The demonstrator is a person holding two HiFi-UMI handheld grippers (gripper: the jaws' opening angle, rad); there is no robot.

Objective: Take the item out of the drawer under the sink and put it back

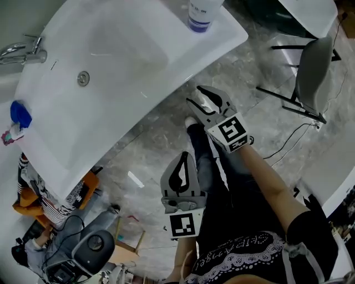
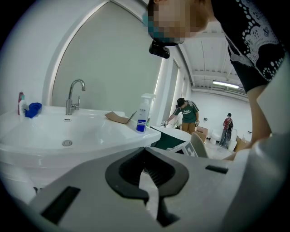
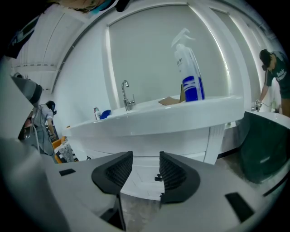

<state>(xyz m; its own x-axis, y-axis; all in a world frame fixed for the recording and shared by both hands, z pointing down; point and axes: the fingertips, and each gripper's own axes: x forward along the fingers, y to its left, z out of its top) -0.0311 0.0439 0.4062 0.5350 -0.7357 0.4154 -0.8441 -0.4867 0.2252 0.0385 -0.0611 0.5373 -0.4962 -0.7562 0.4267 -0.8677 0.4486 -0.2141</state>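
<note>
The white sink point(image 1: 111, 66) runs across the upper left of the head view. Beneath its rim point(image 3: 172, 120), the white cabinet front point(image 3: 136, 183) shows drawer lines and a small black handle point(image 3: 158, 177); the drawers look shut and no item from them is in view. My right gripper point(image 1: 195, 95) hangs over the grey floor just off the sink's edge. In its own view the right gripper point(image 3: 146, 161) is open and empty, framing the cabinet. My left gripper point(image 1: 184, 156) sits lower and nearer my legs. In its own view the left gripper point(image 2: 145, 152) has its tips together, with nothing held.
A spray bottle point(image 1: 201, 14) stands on the sink's right corner, a faucet point(image 1: 22, 52) and a blue item point(image 1: 20, 115) at its left end. A chair point(image 1: 313, 72) and a floor cable are to the right. A person point(image 1: 50, 199) sits at lower left.
</note>
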